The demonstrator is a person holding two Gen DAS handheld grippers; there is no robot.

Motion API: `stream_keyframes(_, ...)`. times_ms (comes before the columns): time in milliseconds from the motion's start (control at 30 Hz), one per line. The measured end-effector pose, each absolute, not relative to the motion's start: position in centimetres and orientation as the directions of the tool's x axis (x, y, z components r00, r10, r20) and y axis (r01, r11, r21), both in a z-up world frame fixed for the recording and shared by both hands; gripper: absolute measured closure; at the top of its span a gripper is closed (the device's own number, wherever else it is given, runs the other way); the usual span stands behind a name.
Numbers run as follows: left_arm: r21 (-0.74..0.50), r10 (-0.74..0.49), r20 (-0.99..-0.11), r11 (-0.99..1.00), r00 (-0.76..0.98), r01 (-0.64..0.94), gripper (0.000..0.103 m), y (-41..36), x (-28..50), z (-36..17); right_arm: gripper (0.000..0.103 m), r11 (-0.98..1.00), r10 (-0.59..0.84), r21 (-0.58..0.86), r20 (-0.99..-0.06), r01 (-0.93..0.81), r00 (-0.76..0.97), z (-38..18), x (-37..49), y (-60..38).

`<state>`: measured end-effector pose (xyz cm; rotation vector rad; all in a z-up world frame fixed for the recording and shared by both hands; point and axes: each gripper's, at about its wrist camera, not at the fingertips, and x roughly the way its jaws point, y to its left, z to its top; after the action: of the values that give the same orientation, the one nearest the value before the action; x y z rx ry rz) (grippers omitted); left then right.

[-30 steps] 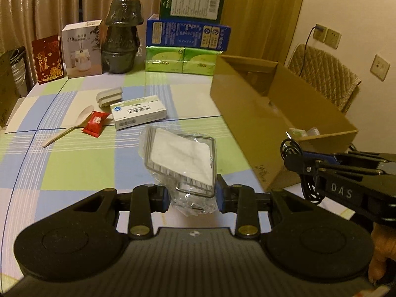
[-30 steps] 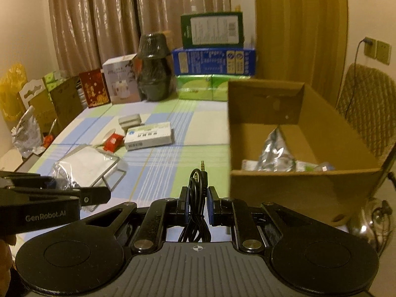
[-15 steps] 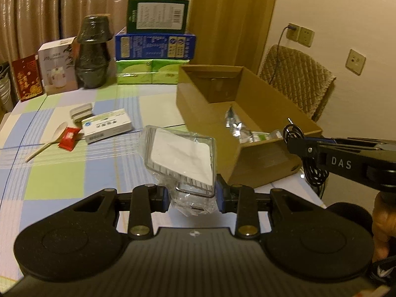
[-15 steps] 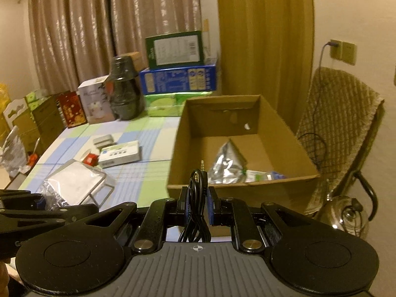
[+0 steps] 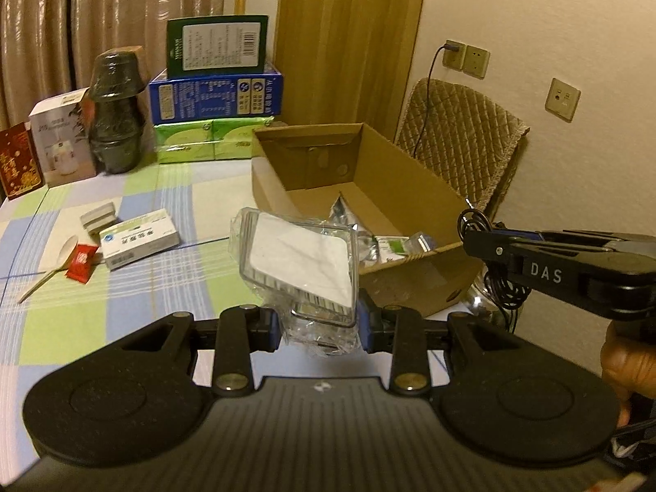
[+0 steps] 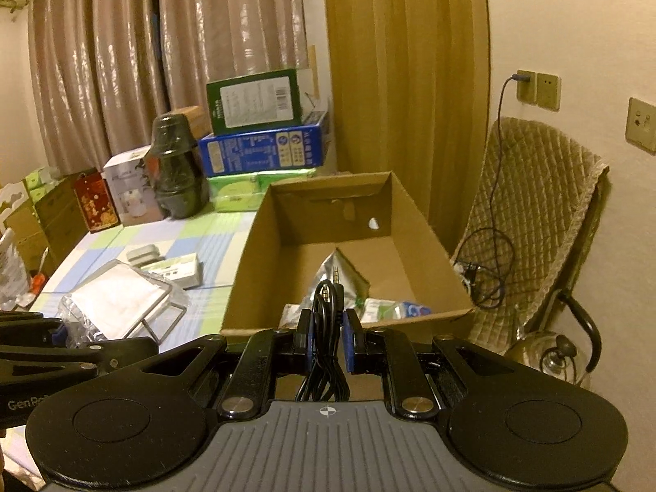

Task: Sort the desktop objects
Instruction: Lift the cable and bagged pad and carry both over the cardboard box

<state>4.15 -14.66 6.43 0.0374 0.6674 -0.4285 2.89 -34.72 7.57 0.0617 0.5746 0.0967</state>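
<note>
Left wrist view, left to right: a wooden spoon (image 5: 49, 267), a red sachet (image 5: 82, 263) and a white medicine box (image 5: 139, 239) lie close together on the checked tablecloth (image 5: 123, 307), with a small grey case (image 5: 98, 218) just behind the box. At centre the left gripper (image 5: 319, 320) is clamped on a plastic-wrapped wire rack (image 5: 301, 266), held above the tablecloth just beside the near left corner of the open cardboard box (image 5: 414, 188). At right the right gripper (image 5: 477, 234), marked "DAS", reaches in over the box's near right corner. Right wrist view: the wrapped rack appears at lower left, and the right gripper is closed on a coiled black audio cable (image 6: 326, 320) whose plug points up, above the box's near wall; a silver foil pouch (image 6: 336, 272) and small packets (image 6: 393, 309) lie inside the box.
</note>
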Motion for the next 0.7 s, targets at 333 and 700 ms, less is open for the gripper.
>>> stream_keyframes(333, -0.093, -0.398, -0.597, 0.897, 0.697, 0.432, 0.074, -17.7, 6.8, 7.4, 0.092, 0.995, 0.100, 0.078, -0.512, -0.069, 0.853, 9.0, 5.8, -37.0)
stream_keyframes(700, -0.089, -0.409, -0.610, 0.887, 0.679, 0.453, 0.074, -20.6, 11.0, 7.3, 0.092, 0.994, 0.106, 0.063, -0.508, -0.086, 0.855, 9.7, 10.2, -38.8)
